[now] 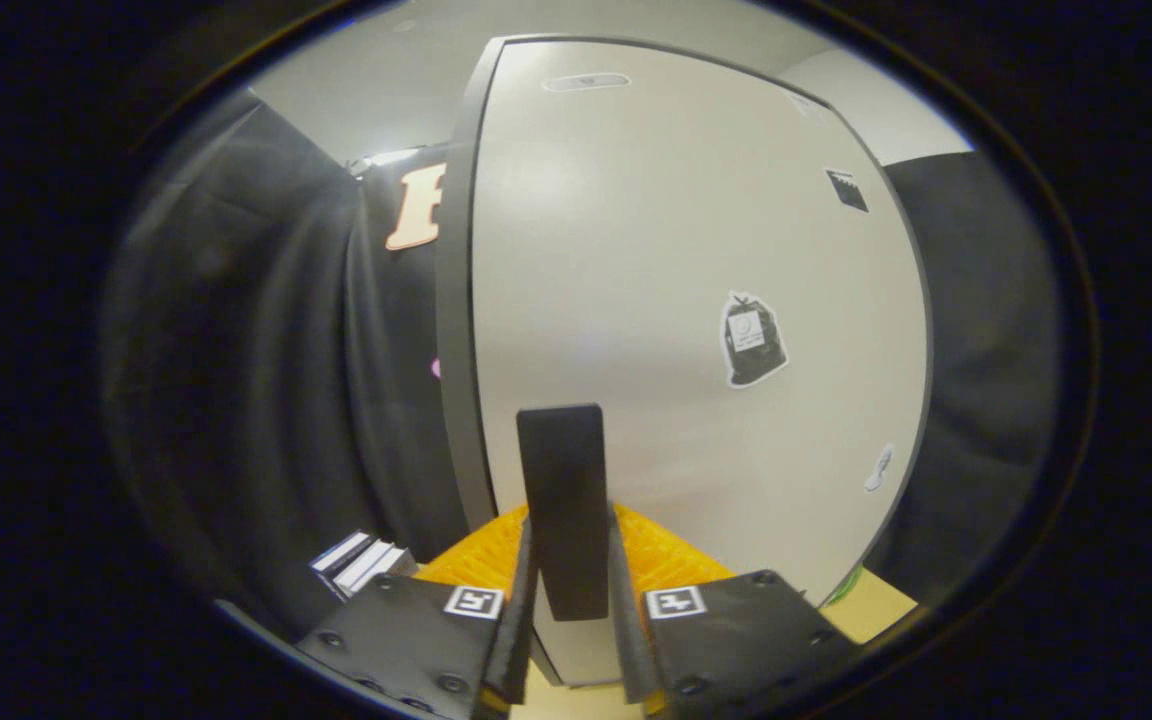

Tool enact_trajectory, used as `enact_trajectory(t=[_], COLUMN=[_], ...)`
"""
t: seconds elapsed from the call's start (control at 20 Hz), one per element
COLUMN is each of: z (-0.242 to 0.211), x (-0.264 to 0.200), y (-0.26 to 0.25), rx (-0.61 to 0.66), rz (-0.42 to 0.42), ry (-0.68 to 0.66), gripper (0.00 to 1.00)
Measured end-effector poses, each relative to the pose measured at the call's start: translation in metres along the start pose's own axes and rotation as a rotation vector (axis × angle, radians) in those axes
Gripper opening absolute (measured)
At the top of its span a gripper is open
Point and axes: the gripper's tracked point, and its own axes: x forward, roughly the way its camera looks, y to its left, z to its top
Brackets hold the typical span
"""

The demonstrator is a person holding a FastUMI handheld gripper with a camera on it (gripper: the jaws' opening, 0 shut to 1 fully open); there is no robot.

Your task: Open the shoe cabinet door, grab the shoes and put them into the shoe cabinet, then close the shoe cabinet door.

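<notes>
My gripper (564, 600) has both fingers pressed on the black handle (562, 500) of the cabinet door (676, 300), which stands right ahead. The handle is stiff and narrow, good to hold at its lower part. Its long axis runs upright. I think the door swings lightly.

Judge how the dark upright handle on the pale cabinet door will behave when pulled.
The dark upright handle looks rigid, so it probably won't flex. Its smooth faces might slip, though both fingers appear pressed on it. The pale flat cabinet door likely swings rather than tips.
</notes>
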Motion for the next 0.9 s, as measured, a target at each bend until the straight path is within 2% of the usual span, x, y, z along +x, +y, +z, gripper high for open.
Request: enact_trajectory(t=[0.2,0.25,0.4,0.7,0.9], z=[-0.001,-0.001,-0.001,-0.002,-0.003], x=[-0.001,-0.002,-0.005,-0.038,-0.064], y=[0.001,0.001,0.0,-0.008,-0.019], rx=[0.005,0.004,0.005,0.023,0.019], rz=[0.007,0.008,0.012,0.038,0.096], ry=[0.006,0.007,0.005,-0.001,-0.002], gripper=[0.3,0.3,0.22,0.22,0.22])
